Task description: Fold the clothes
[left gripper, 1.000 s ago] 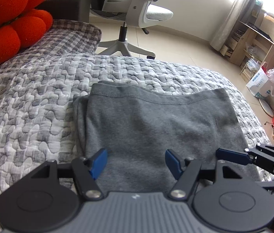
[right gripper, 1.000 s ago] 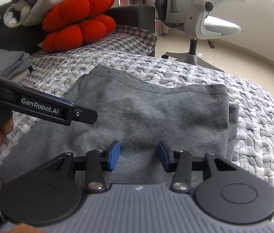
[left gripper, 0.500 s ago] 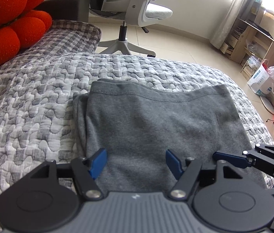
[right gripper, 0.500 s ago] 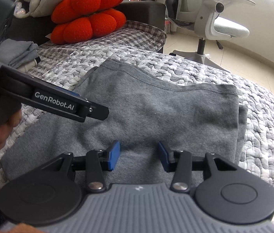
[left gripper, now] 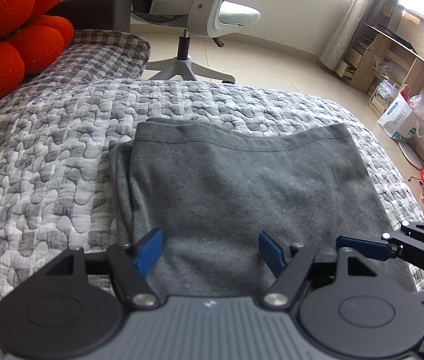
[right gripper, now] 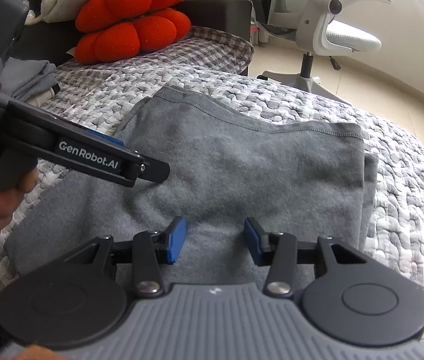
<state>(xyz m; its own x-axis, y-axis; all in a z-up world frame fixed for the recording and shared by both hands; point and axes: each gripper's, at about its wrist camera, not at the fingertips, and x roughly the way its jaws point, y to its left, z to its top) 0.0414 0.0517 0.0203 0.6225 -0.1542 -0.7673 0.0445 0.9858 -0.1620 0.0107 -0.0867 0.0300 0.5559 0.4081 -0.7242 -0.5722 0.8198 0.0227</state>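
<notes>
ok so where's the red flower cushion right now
The red flower cushion sits at the head of the bed, upper left in both views, beyond the grey garment.

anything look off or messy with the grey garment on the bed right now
Only slightly. The grey garment lies folded on the quilt, but an under layer sticks out past the top layer along one side edge, so the fold is not flush. Both grippers are open and hold nothing.
</notes>
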